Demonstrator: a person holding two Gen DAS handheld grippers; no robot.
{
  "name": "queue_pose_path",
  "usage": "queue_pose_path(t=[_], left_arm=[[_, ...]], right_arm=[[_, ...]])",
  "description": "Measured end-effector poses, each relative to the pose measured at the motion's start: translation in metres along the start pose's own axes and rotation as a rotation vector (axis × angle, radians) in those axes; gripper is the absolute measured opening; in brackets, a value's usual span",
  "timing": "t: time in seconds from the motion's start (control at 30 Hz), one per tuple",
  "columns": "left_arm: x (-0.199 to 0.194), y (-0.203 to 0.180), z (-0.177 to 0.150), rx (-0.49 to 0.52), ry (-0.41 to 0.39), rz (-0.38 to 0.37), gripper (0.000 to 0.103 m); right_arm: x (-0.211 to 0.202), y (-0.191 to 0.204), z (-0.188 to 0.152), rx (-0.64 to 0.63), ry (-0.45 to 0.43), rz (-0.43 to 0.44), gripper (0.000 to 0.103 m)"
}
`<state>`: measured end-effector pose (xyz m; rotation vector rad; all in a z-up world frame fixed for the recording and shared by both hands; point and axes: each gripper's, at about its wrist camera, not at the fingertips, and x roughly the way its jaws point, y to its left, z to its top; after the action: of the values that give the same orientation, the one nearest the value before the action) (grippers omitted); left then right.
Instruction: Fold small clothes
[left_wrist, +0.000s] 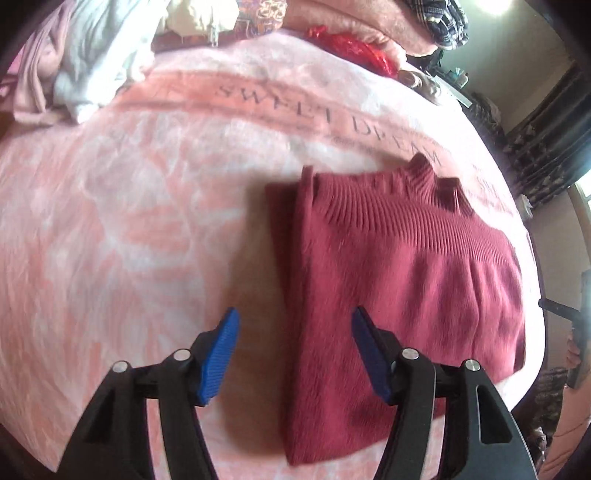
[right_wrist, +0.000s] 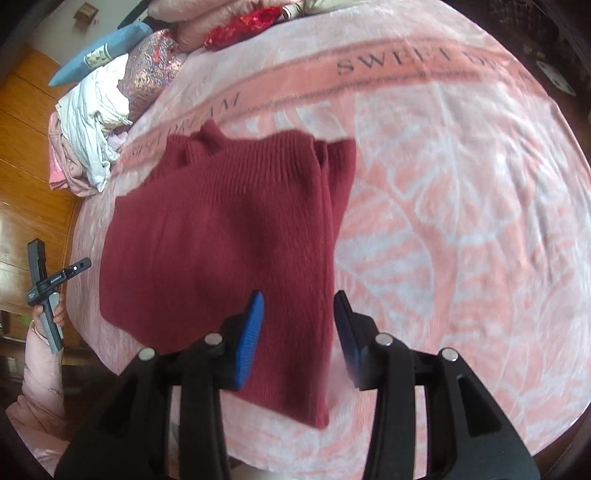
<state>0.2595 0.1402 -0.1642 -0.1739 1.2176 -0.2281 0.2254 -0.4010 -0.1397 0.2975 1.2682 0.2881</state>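
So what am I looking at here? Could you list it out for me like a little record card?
Setting: pink blanket printed "SWEET DREAM"
Main item: dark red knit sweater, lying flat, sides folded in
Left gripper: open, holding nothing, over the sweater's left edge
Right gripper: open, holding nothing, over the sweater's right edge
Other clothes: pale heap at the blanket's far edge
Fold progress: partly folded; collar at the far end

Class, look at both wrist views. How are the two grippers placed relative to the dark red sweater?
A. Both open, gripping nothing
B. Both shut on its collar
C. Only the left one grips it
A: the left gripper and the right gripper both stand with jaws apart above the flat-lying sweater, no fabric pinched.
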Motion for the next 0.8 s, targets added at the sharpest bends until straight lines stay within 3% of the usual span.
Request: queue_pose_path(t=[0.13, 0.27, 0.33, 0.37, 0.4, 0.43, 0.53, 0.67, 0.73, 0.8], left_arm=[[0.046, -0.027, 0.047, 0.079, 0.012, 0.078, 0.064], [0.085, -0.037, 0.066, 0.078, 0.042, 0.118, 0.059], [0.088, -0.041, 0.07, 0.085, 0.024, 0.109, 0.047], [0.089, -0.042, 0.072, 0.093, 0.024, 0.11, 0.033], [0.09, -0.043, 0.073, 0.097, 0.022, 0.12, 0.025], [0.091, -0.042, 0.074, 0.102, 0.025, 0.141, 0.012], [0.082, -0.04, 0.076, 0.084, 0.003, 0.114, 0.009], [0.046, -0.035, 0.081, 0.02, -0.145, 0.049, 0.006], [0.043, -0.033, 0.083, 0.014, -0.185, 0.075, 0.006], [0.059, -0.031, 0.084, 0.02, -0.156, 0.115, 0.006]], right_arm=[[0.035, -0.001, 0.055, 0.012, 0.009, -0.036, 0.046], [0.07, -0.007, 0.082, 0.011, 0.057, -0.091, 0.049], [0.08, -0.008, 0.087, 0.008, 0.085, -0.053, 0.038], [0.082, -0.006, 0.088, -0.006, 0.095, -0.036, 0.016], [0.081, -0.003, 0.087, -0.021, 0.098, -0.023, 0.006], [0.077, -0.001, 0.088, -0.035, 0.08, -0.019, 0.006], [0.051, 0.004, 0.089, -0.047, -0.001, 0.024, 0.005], [0.017, -0.001, 0.098, -0.01, -0.127, 0.109, 0.004], [0.021, -0.007, 0.103, 0.017, -0.13, 0.088, 0.004], [0.042, -0.017, 0.105, 0.056, -0.086, 0.046, 0.004]])
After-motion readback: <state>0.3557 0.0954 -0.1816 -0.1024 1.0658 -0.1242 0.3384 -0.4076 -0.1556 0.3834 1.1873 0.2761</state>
